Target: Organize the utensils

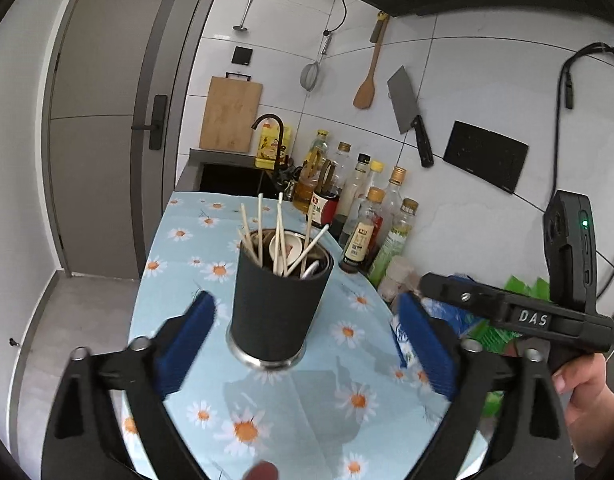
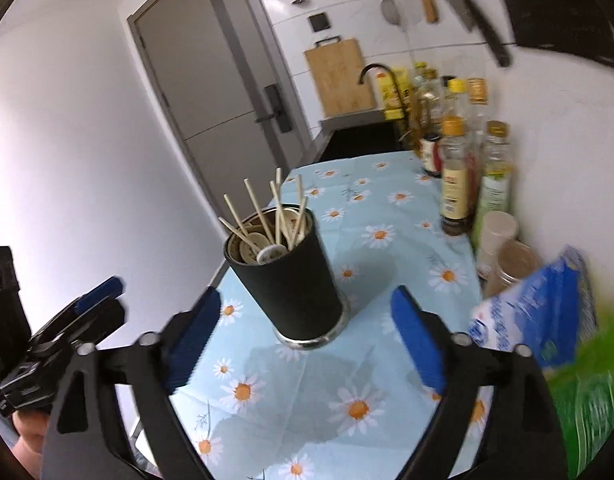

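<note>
A black round utensil holder (image 1: 275, 300) with a steel base stands upright on the daisy-print cloth (image 1: 307, 420). Several wooden chopsticks (image 1: 261, 232) and a white spoon (image 1: 285, 250) stick out of it. My left gripper (image 1: 306, 303) is open, its blue pads wide on either side of the holder and not touching it. In the right wrist view the holder (image 2: 291, 280) with its chopsticks (image 2: 259, 212) also stands between the wide pads of my open right gripper (image 2: 306, 295), untouched. Each view catches the other hand-held gripper at its edge.
Oil and sauce bottles (image 1: 363, 216) line the tiled wall on the right. Jars (image 2: 499, 236), a blue-white bag (image 2: 527, 312) and a green packet (image 2: 587, 400) sit nearer. A sink with a black faucet (image 1: 273, 136) lies beyond. The counter's left edge drops to the floor.
</note>
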